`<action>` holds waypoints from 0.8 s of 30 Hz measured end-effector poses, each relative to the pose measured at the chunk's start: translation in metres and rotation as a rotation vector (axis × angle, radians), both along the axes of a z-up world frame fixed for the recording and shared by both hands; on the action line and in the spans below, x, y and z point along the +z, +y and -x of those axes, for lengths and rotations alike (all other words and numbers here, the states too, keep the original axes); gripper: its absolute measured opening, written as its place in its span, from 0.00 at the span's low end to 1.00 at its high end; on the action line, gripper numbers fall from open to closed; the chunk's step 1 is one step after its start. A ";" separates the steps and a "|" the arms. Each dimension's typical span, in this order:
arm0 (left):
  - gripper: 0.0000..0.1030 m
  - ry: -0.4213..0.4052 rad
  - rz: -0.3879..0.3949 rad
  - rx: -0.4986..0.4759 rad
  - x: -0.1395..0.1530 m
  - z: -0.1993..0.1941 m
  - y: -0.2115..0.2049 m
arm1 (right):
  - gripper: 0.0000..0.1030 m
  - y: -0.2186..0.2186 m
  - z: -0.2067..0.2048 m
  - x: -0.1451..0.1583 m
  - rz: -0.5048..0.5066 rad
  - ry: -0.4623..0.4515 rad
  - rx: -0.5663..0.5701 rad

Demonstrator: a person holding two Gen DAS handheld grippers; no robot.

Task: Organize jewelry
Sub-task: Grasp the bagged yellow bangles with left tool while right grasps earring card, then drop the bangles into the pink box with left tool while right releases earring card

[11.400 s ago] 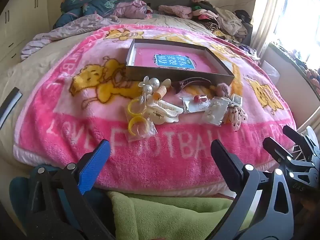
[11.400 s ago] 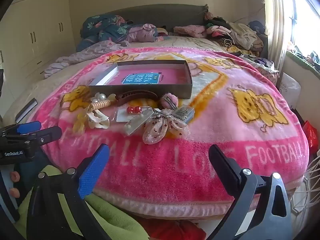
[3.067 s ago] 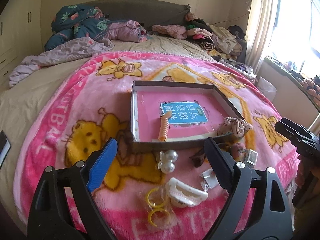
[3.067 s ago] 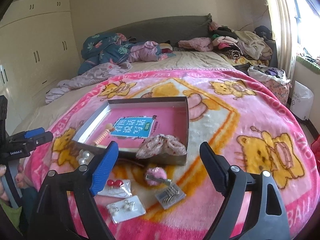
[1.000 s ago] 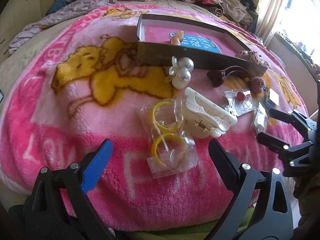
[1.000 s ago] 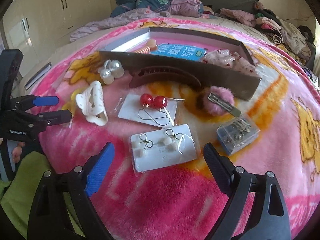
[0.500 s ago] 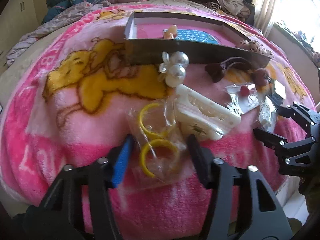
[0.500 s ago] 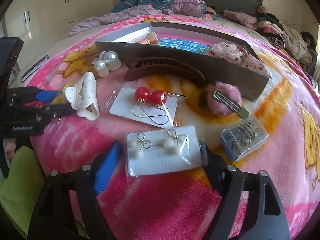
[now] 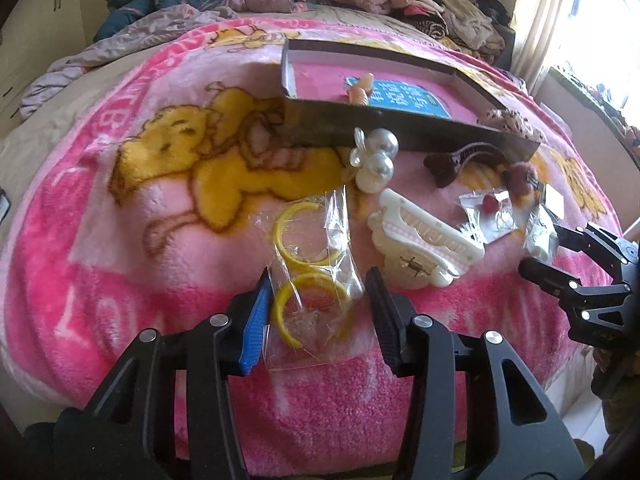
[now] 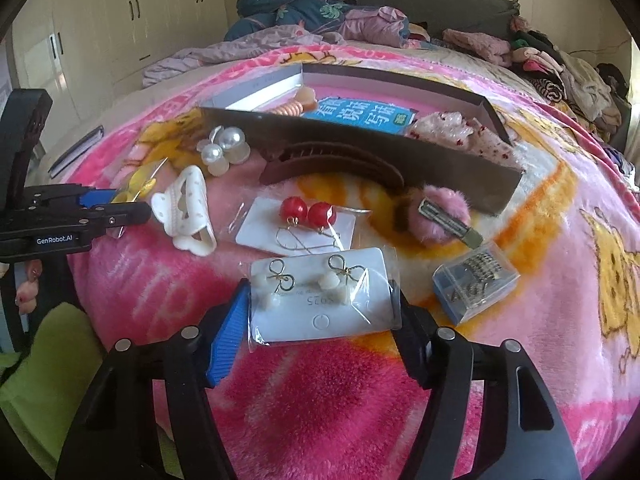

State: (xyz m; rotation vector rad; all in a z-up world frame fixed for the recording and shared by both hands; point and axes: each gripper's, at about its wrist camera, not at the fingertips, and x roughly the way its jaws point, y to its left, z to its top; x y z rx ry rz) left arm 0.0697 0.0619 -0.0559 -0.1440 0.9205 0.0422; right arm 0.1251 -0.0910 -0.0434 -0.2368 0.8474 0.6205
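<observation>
On the pink blanket, my left gripper (image 9: pixel 316 280) has its jaws closing; both pads touch the sides of a clear bag of yellow hoops (image 9: pixel 310 280). My right gripper (image 10: pixel 320 286) is closing too, and its pads press the edges of a bagged white card of bow earrings (image 10: pixel 320 300). From the right wrist view, the left gripper (image 10: pixel 128 205) pinches the yellow hoops at the left. The open dark box (image 10: pixel 360 148) beyond holds an orange spiral tie (image 10: pixel 294 106), and a floral bow (image 10: pixel 460 132) lies at its corner.
Between grippers and box lie a pearl piece (image 9: pixel 376 164), a white claw clip (image 9: pixel 424 240), a brown comb clip (image 10: pixel 332 164), a card of red ball earrings (image 10: pixel 304 216), a pink pompom clip (image 10: pixel 436 212) and a small clear case (image 10: pixel 476 284). Heaped clothes fill the bed's far end.
A second ago both pairs of jaws stood wide apart. They have since narrowed onto the hoop bag and the earring card. Neither item has left the blanket.
</observation>
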 end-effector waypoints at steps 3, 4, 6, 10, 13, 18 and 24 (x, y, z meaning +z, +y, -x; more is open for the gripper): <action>0.36 -0.020 -0.001 0.008 0.007 0.002 0.004 | 0.62 -0.001 -0.002 0.004 -0.009 0.001 -0.001; 0.36 -0.026 0.000 0.009 0.009 0.001 0.005 | 0.62 -0.002 -0.003 0.006 -0.014 0.001 -0.004; 0.36 -0.036 0.002 0.009 0.013 0.001 0.006 | 0.62 -0.002 -0.004 0.009 -0.027 0.002 -0.010; 0.36 -0.051 0.013 0.010 0.019 0.000 0.008 | 0.62 -0.001 -0.011 0.016 -0.048 0.007 -0.024; 0.36 -0.068 0.025 0.006 0.024 -0.003 0.009 | 0.62 0.001 -0.015 0.022 -0.062 0.007 -0.021; 0.36 -0.081 0.034 -0.002 0.031 -0.011 0.010 | 0.62 0.006 -0.018 0.032 -0.077 -0.017 -0.021; 0.36 -0.104 0.041 -0.026 0.041 -0.026 0.006 | 0.62 0.008 -0.024 0.042 -0.093 -0.033 -0.030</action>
